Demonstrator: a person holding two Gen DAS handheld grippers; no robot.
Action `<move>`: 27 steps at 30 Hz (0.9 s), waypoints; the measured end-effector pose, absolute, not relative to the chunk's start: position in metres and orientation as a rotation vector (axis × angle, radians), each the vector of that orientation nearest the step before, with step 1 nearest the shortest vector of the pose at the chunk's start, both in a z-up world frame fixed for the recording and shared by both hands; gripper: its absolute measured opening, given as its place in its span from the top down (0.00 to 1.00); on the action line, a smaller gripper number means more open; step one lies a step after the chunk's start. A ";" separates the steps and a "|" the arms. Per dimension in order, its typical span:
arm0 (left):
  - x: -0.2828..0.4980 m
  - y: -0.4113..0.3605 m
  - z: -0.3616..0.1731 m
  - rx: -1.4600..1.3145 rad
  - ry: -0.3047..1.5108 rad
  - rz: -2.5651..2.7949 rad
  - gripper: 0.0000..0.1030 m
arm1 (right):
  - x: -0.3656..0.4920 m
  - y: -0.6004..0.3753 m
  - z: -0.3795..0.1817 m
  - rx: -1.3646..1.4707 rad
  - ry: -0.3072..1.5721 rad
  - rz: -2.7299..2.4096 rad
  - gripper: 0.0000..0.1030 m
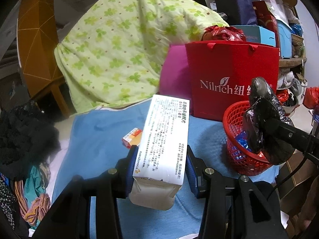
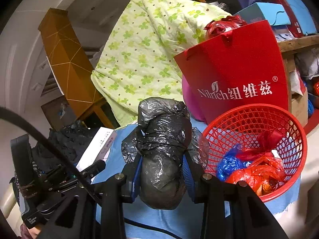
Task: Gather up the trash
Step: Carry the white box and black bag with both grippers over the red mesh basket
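The white medicine box (image 1: 163, 139) is clamped by the left gripper (image 1: 160, 159) at its near end only; being long, it may pivot out. The black bag bundle (image 2: 163, 149) is pinched in the right gripper (image 2: 162, 167), with the red basket (image 2: 289, 189) at three o'clock; the slick film may slip before the rim is cleared.

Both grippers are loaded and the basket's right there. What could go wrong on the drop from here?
The red mesh basket stands at the corner of the blue cloth; a nudge might tip it off. The left gripper pinches the long white medicine box near one end, so it may pivot.
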State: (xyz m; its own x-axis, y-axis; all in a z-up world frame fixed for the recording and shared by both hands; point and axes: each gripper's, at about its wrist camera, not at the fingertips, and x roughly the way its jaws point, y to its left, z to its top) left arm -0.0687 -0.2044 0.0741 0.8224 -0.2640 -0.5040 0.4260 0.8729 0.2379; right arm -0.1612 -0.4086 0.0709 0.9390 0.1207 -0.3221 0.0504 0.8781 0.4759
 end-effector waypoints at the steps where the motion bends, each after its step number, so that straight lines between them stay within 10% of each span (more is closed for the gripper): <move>1: -0.069 -0.206 0.074 0.353 0.479 -0.377 0.55 | -0.162 -0.410 0.071 0.501 0.351 0.035 0.61; 27: -0.088 -0.247 0.071 0.417 0.472 -0.445 0.55 | -0.187 -0.452 0.065 0.571 0.310 -0.024 0.61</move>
State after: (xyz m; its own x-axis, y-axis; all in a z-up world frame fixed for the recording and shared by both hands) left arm -0.0879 -0.2475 0.0706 0.7997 -0.3085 -0.5151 0.4959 0.8231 0.2769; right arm -0.1873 -0.4519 0.0647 0.9534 0.0626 -0.2952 0.1081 0.8424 0.5279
